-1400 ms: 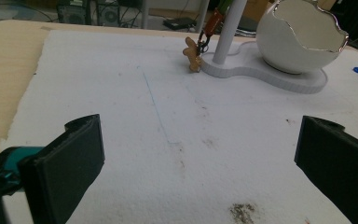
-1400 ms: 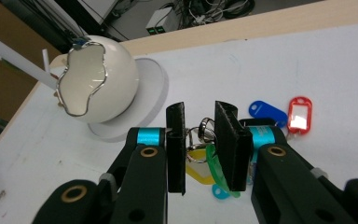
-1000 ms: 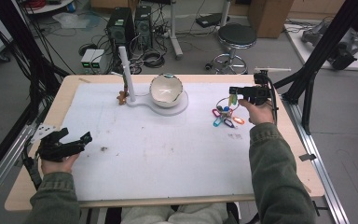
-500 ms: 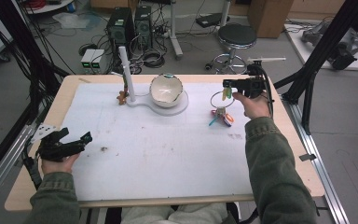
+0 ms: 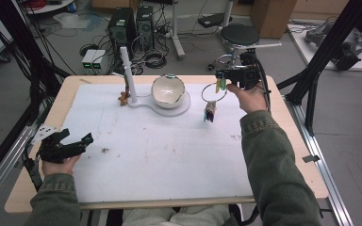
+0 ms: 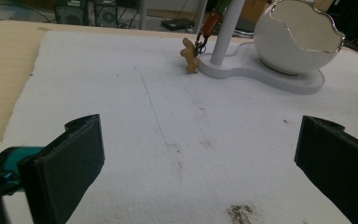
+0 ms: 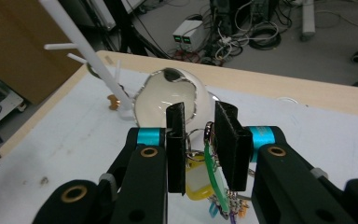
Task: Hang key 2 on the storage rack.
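My right gripper (image 5: 222, 75) is raised above the back right of the white mat, shut on a bunch of keys: a metal key ring (image 5: 213, 92) with coloured tags (image 5: 210, 113) dangling under it, clear of the mat. In the right gripper view the jaws stand close together (image 7: 200, 140), with the ring's green tag (image 7: 214, 172) and a yellow tag (image 7: 198, 184) between and below them. My left gripper (image 5: 78, 136) rests at the mat's left edge; its jaws are wide apart (image 6: 196, 158) with nothing between them.
A white cracked-egg bowl (image 5: 168, 90) sits on a white stand base (image 5: 146, 101) with an upright pegged post (image 5: 127, 70). A small gingerbread-figure charm (image 5: 122, 98) hangs beside the post. The wooden table edge (image 5: 287, 141) runs along the right.
My right gripper has risen and moved toward the back, lifting the key bunch off the mat so the tags now hang free. The left hand has stayed put.
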`<state>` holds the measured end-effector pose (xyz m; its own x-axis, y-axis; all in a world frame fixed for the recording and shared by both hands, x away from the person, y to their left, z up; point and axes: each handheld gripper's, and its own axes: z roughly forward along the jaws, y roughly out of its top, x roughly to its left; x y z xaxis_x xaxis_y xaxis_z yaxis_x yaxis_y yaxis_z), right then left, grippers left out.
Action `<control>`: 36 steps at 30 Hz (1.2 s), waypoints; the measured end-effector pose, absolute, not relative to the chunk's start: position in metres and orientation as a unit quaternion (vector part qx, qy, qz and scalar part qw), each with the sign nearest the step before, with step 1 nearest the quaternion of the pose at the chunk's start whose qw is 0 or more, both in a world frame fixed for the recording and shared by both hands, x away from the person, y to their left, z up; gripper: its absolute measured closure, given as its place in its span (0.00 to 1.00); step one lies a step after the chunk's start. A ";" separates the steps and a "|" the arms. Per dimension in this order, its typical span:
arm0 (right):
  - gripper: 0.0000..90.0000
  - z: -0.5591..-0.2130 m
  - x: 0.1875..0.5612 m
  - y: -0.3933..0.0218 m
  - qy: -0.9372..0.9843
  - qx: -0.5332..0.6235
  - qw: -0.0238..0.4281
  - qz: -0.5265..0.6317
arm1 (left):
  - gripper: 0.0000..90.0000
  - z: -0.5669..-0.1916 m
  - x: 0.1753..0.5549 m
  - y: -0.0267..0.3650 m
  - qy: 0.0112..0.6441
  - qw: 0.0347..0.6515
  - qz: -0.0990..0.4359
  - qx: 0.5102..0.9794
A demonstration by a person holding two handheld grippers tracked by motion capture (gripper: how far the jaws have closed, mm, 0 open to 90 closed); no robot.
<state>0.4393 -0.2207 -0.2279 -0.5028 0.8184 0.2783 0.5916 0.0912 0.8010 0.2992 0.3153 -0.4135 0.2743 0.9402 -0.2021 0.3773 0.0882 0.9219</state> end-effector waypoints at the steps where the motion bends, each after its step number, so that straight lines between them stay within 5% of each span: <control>1: 0.83 -0.225 0.438 -0.218 0.730 0.479 0.122 0.471 | 0.02 -0.413 0.299 0.315 0.535 0.508 0.277 0.615; 36: 0.83 -0.181 0.436 -0.118 0.763 0.407 0.094 0.494 | 0.02 -0.414 0.301 0.314 0.532 0.516 0.267 0.615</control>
